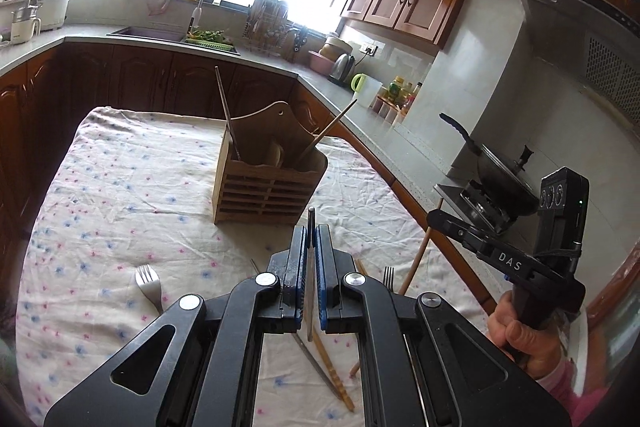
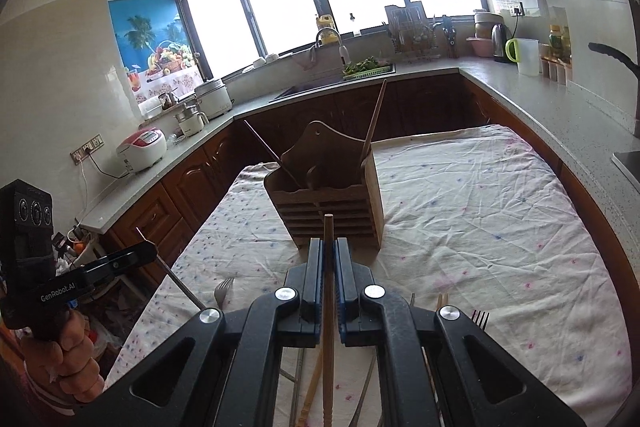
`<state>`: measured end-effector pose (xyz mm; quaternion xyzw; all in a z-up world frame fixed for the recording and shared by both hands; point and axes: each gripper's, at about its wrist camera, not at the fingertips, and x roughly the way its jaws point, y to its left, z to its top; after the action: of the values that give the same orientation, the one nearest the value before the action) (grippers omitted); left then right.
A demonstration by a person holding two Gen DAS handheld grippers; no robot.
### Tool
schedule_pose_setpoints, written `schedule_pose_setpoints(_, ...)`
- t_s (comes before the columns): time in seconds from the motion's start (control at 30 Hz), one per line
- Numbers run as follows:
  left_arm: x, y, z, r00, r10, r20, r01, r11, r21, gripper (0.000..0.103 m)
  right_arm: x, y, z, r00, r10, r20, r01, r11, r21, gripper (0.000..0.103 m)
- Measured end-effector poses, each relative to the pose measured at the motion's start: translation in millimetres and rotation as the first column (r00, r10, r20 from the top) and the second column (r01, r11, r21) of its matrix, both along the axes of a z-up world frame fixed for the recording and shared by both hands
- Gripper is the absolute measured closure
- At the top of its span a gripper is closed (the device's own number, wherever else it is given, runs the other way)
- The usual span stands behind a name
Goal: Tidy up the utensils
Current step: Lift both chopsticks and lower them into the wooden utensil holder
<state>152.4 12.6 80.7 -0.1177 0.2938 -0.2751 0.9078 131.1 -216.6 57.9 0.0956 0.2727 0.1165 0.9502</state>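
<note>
— What has each hand got?

— The left gripper (image 1: 309, 255) is pinched on a thin metal chopstick (image 1: 310, 227); the right gripper (image 2: 329, 259) is clamped on a wooden chopstick (image 2: 328, 303). Both are held above the near end of the cloth-covered table (image 2: 480, 211).

— And the holder?

— The wooden utensil holder (image 1: 269, 183) stands mid-table, bare cloth all around it. A fork (image 1: 149, 285) and more chopsticks (image 1: 332, 367) lie near the front edge.
</note>
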Motion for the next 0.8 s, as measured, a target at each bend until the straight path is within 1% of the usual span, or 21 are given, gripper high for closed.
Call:
schedule_pose_setpoints(0.3, -1, 10, 8, 0.999, 0.03, 0.028, -0.03, 0.999, -0.016, 0.1, 2, -2, 8, 1.0, -0.004, 0.02, 0.004, 1.0, 0.0, 0.098)
schedule_pose_setpoints(0.5, 7, 10, 11, 0.999, 0.041, 0.035, -0.041, 0.999, -0.009, 0.1, 8, -4, 12, 0.999, -0.008, 0.031, 0.008, 1.0, 0.008, 0.098)
schedule_pose_setpoints(0.6, 12, 10, 15, 0.998, 0.042, 0.047, -0.042, 0.999, -0.004, 0.1, 13, -5, 18, 0.999, -0.012, 0.049, 0.012, 1.0, 0.014, 0.098)
schedule_pose_setpoints(0.8, 31, 13, 33, 0.993, 0.072, 0.091, -0.071, 0.997, -0.018, 0.1, 32, -9, 39, 0.995, -0.035, 0.096, 0.033, 0.999, 0.024, 0.098)
